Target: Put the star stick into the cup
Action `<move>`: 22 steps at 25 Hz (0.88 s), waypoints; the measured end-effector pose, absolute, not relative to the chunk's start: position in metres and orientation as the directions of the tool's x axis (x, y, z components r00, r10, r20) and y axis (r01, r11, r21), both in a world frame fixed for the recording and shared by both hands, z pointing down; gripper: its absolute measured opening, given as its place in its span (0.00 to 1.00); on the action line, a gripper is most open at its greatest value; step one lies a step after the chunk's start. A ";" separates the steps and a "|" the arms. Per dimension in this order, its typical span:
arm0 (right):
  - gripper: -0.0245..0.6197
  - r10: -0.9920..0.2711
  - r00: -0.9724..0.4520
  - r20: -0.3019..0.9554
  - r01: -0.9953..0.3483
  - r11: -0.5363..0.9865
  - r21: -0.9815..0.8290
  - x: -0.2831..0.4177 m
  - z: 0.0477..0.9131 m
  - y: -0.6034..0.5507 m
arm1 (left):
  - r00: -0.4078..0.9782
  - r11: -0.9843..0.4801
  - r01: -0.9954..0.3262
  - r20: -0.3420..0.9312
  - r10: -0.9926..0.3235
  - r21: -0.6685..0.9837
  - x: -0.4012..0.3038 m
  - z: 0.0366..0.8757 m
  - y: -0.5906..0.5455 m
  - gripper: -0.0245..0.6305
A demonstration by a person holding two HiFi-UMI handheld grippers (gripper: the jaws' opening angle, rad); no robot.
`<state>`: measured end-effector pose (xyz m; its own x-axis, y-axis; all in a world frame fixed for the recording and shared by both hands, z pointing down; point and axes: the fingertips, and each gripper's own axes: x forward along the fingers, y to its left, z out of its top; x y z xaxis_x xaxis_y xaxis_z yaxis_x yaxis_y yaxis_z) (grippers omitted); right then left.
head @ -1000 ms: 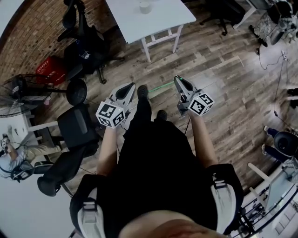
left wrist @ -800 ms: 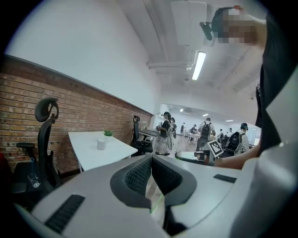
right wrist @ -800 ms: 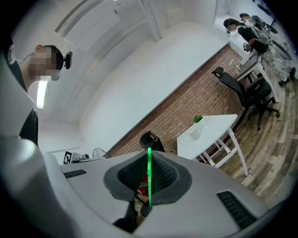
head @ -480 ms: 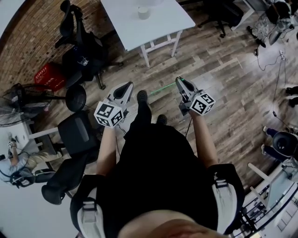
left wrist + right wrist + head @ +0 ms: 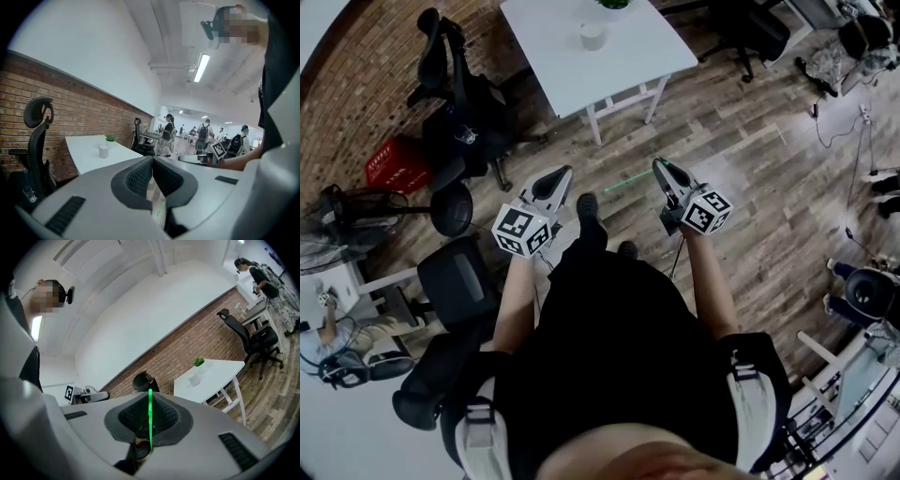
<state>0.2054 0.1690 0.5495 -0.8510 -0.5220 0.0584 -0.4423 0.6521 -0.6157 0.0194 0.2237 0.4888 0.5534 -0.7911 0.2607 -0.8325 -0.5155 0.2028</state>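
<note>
change: you've walked closer. In the head view the table (image 5: 630, 54) and the cup (image 5: 592, 36) sit lower in frame than a second ago, and a small plant (image 5: 612, 4) now shows at the table's far edge. Both grippers are carried the same as before.
meaning: this is still the approach; my read is that insertion hasn't started.
right gripper (image 5: 663, 170): the jaws are narrow and clamped on the star stick (image 5: 150, 420), and the grip looks steady.
stick: the thin green shaft runs across the pads and pokes out of the jaws toward your left gripper's side. I can't make out the star end.
cup: upright on the table, ahead of the right gripper and well apart from it, off the jaw line.
left gripper (image 5: 557, 180): the pads are together at the tips with nothing between them. It's idle beside the right one.
next: close the distance, then get the stick's free end above the cup's mouth.
</note>
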 end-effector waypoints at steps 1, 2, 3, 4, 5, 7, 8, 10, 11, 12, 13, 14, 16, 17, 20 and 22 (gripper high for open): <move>0.06 -0.525 -0.849 0.059 -0.445 0.649 -0.617 0.201 0.549 0.164 | 0.555 -0.517 -0.831 0.258 -0.791 0.206 0.015 0.489 0.218 0.07; 0.06 -0.531 -0.846 0.060 -0.447 0.643 -0.621 0.197 0.548 0.159 | 0.557 -0.518 -0.830 0.257 -0.790 0.207 0.010 0.490 0.211 0.07; 0.06 -0.537 -0.841 0.060 -0.451 0.636 -0.627 0.194 0.548 0.153 | 0.559 -0.520 -0.829 0.256 -0.789 0.207 0.005 0.491 0.205 0.07; 0.06 -0.544 -0.837 0.062 -0.456 0.630 -0.628 0.190 0.547 0.148 | 0.561 -0.523 -0.827 0.255 -0.787 0.206 0.000 0.492 0.199 0.07; 0.06 -0.549 -0.833 0.067 -0.464 0.628 -0.625 0.186 0.548 0.143 | 0.563 -0.525 -0.826 0.254 -0.786 0.205 -0.005 0.492 0.192 0.07; 0.06 -0.556 -0.827 0.080 -0.481 0.629 -0.610 0.178 0.549 0.135 | 0.566 -0.527 -0.824 0.250 -0.786 0.207 -0.017 0.494 0.178 0.07; 0.06 -0.559 -0.825 0.086 -0.488 0.629 -0.605 0.173 0.550 0.131 | 0.567 -0.528 -0.823 0.247 -0.786 0.210 -0.023 0.495 0.172 0.07; 0.06 -0.566 -0.819 0.092 -0.497 0.621 -0.606 0.166 0.553 0.123 | 0.572 -0.531 -0.819 0.242 -0.784 0.217 -0.034 0.496 0.160 0.07; 0.06 -0.571 -0.816 0.095 -0.501 0.615 -0.609 0.164 0.554 0.118 | 0.575 -0.534 -0.817 0.240 -0.782 0.219 -0.038 0.497 0.154 0.07; 0.06 -0.576 -0.811 0.098 -0.506 0.609 -0.611 0.161 0.555 0.114 | 0.580 -0.539 -0.813 0.239 -0.778 0.221 -0.041 0.498 0.148 0.07; 0.06 -0.581 -0.807 0.102 -0.512 0.605 -0.610 0.158 0.555 0.109 | 0.586 -0.544 -0.809 0.238 -0.775 0.223 -0.044 0.498 0.142 0.07; 0.06 -0.586 -0.804 0.106 -0.519 0.602 -0.607 0.154 0.555 0.104 | 0.592 -0.549 -0.805 0.236 -0.771 0.225 -0.047 0.498 0.136 0.07; 0.06 -0.591 -0.799 0.110 -0.527 0.602 -0.600 0.144 0.553 0.094 | 0.602 -0.558 -0.798 0.233 -0.764 0.229 -0.055 0.498 0.125 0.07; 0.06 -0.593 -0.798 0.109 -0.529 0.602 -0.598 0.139 0.553 0.090 | 0.606 -0.562 -0.794 0.232 -0.761 0.231 -0.059 0.498 0.119 0.07; 0.06 -0.599 -0.793 0.110 -0.533 0.596 -0.600 0.127 0.553 0.081 | 0.619 -0.575 -0.784 0.225 -0.753 0.234 -0.068 0.498 0.106 0.07; 0.06 -0.603 -0.790 0.114 -0.538 0.591 -0.601 0.121 0.555 0.075 | 0.627 -0.583 -0.777 0.218 -0.748 0.237 -0.073 0.498 0.099 0.07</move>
